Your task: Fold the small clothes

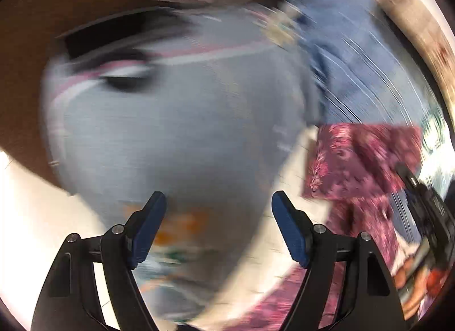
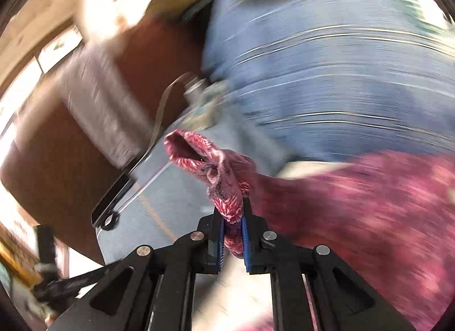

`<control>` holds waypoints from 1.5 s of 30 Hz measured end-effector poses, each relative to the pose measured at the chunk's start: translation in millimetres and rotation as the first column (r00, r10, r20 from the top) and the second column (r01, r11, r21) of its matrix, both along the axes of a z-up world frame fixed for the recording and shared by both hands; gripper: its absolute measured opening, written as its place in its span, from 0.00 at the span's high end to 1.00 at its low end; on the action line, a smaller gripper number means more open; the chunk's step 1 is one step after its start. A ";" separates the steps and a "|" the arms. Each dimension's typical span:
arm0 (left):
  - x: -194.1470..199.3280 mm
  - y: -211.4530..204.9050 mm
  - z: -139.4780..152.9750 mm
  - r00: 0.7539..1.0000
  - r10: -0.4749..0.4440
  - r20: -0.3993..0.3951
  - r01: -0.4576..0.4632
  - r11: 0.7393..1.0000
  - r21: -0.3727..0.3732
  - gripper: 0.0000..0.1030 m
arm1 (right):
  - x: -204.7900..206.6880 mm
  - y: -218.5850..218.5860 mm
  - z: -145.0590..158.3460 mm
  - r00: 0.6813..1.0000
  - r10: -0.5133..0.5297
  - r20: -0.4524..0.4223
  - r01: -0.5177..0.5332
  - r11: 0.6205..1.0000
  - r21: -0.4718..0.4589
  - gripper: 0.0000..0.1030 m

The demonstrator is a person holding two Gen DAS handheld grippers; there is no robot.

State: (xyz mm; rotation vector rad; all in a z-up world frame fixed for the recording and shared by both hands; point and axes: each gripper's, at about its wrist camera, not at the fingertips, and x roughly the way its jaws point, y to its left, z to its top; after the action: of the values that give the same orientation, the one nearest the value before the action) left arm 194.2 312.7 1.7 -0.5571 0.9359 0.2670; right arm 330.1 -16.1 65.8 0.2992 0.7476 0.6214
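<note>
Left wrist view first, and it is heavily smeared, so no writing or label can be read anywhere. The left gripper (image 1: pixel 219 228) stands wide, its two blue ribbed pads apart on black arms, with nothing between them. Beyond the pads lies a pale grey-blue garment (image 1: pixel 176 126), smooth and flat-looking, with pink and white stripes curving across its upper part and an orange and green print near its lower edge. It rests partly on a brown table (image 1: pixel 25 80). To its right is a blue striped cloth (image 1: pixel 355 60) crossed by thin pale lines, and below that a magenta patterned cloth (image 1: pixel 361 160) with a mottled pink and white print. The right gripper (image 1: pixel 426 203) shows as a dark shape at the right edge, against that magenta cloth

Right wrist view: the right gripper (image 2: pixel 233 234) is closed narrow, its blue pads pinching a bunched fold of the magenta patterned cloth (image 2: pixel 369 211), which looks fuzzy and knitted and rises in a crumpled peak above the pads, then trails off to the right. Behind it are the blue striped cloth (image 2: pixel 327 75), the pale grey-blue garment (image 2: pixel 170 188) and the brown table (image 2: pixel 51 166)
</note>
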 end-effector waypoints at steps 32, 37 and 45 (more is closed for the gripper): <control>235.4 -285.0 -80.5 0.918 -0.232 -0.323 0.310 0.927 0.214 0.26 | -19.6 -391.8 -99.0 0.822 -0.526 -0.218 0.515 0.850 -0.108 0.91; 237.6 -252.2 -76.3 0.929 -0.248 -0.276 0.280 0.957 0.080 0.26 | -38.8 -415.7 -116.9 0.763 -0.577 -0.291 0.577 0.811 -0.096 0.71; 248.0 -258.6 -34.0 0.916 -0.373 -0.150 0.383 0.923 0.042 0.23 | -10.1 -403.5 -73.5 0.835 -0.527 -0.160 0.515 0.850 -0.112 0.32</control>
State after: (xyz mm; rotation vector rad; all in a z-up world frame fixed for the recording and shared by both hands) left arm 442.1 54.1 -32.3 -0.2843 1.1452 -0.0121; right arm 320.0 -419.6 -7.6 0.4866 0.8192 0.0463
